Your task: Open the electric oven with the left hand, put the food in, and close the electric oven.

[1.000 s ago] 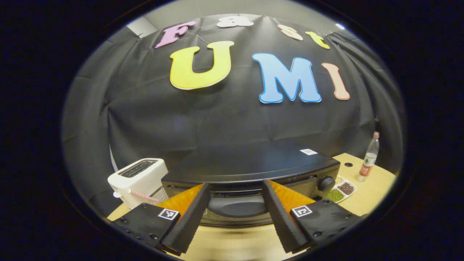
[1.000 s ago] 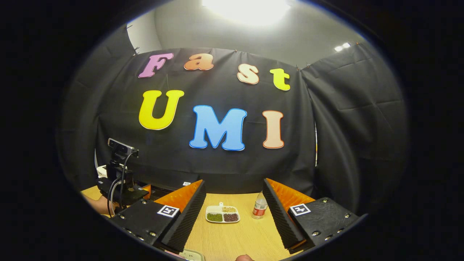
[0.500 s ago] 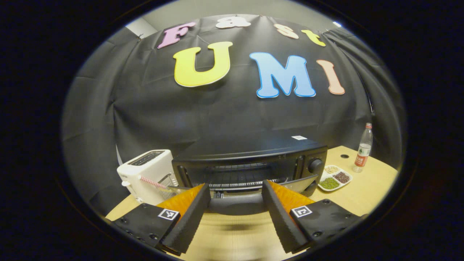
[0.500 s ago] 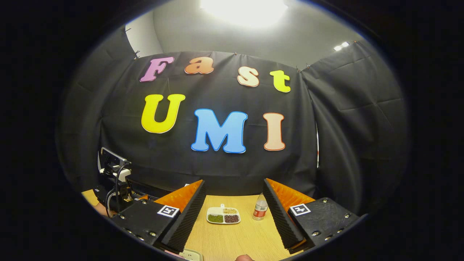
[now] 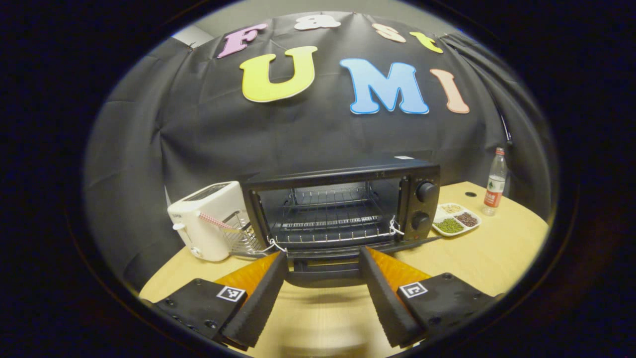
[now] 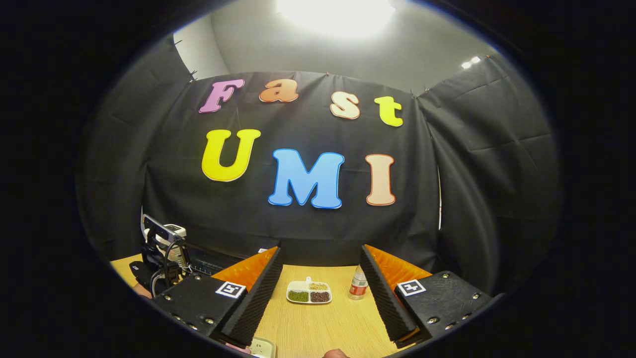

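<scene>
The black electric oven (image 5: 420, 171) stands open at the middle of the left gripper view, its wire rack (image 5: 330, 219) bare. Its door (image 5: 417, 242) lies folded down flat toward me. The door's handle (image 5: 323, 276) sits between the fingers of my left gripper (image 5: 323, 253), which is open and wider than the handle. In the right gripper view my right gripper (image 6: 320, 251) is open and holds nothing above the wooden table (image 6: 318, 328). A white dish rim (image 6: 262, 347) and a tan bit (image 6: 334, 353) peek in at the bottom edge; what they are is unclear.
A white toaster (image 5: 206, 219) and a small wire basket (image 5: 238, 238) stand left of the oven. A sectioned dish of beans (image 5: 456, 221) (image 6: 309, 294) and a drink bottle (image 5: 494, 186) (image 6: 357, 286) are on its right. The left gripper's body and cables (image 6: 161, 248) show at far left.
The oven door has swung from nearly shut down to flat as my left gripper drew back and lower with the handle between its fingers. My right gripper has hardly moved.
</scene>
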